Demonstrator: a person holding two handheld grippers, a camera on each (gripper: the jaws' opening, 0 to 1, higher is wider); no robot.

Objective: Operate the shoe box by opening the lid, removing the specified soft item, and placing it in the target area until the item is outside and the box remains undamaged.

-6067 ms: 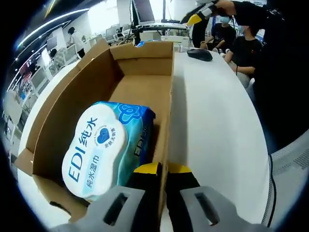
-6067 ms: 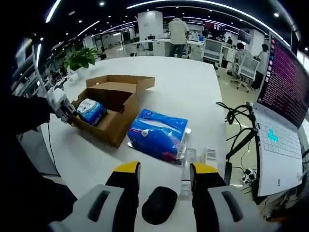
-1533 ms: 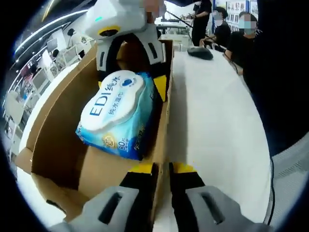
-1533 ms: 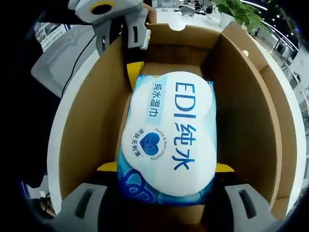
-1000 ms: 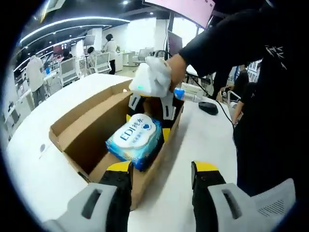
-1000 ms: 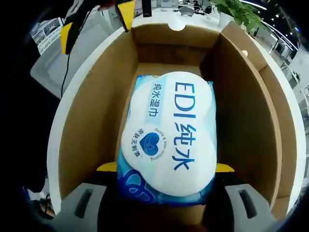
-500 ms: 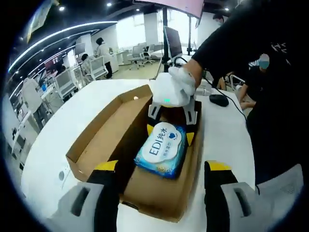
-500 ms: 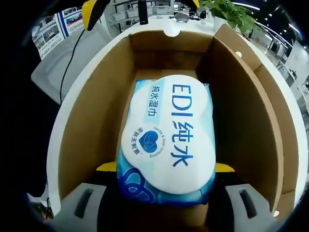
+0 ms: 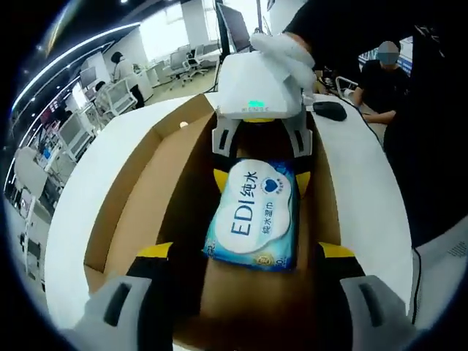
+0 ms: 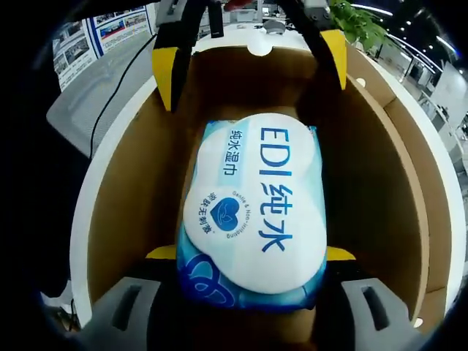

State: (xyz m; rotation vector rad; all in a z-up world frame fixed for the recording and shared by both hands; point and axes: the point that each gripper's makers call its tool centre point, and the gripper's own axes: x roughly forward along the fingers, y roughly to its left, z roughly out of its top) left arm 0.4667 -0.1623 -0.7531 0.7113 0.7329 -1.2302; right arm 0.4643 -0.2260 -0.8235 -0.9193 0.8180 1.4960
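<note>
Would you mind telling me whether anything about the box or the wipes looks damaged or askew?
Nothing stands out. The cardboard box looks intact with its walls upright, and the wipes pack lies flat inside, gripped at one end by the right claw.

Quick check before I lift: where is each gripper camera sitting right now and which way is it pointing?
Left gripper view: above one end of the cardboard box, looking along it at the wipes pack; own left gripper open, right gripper opposite.
Right gripper view: opposite end, low over the pack; own jaws flank it.
Shared: box, pack, both grippers.
</note>
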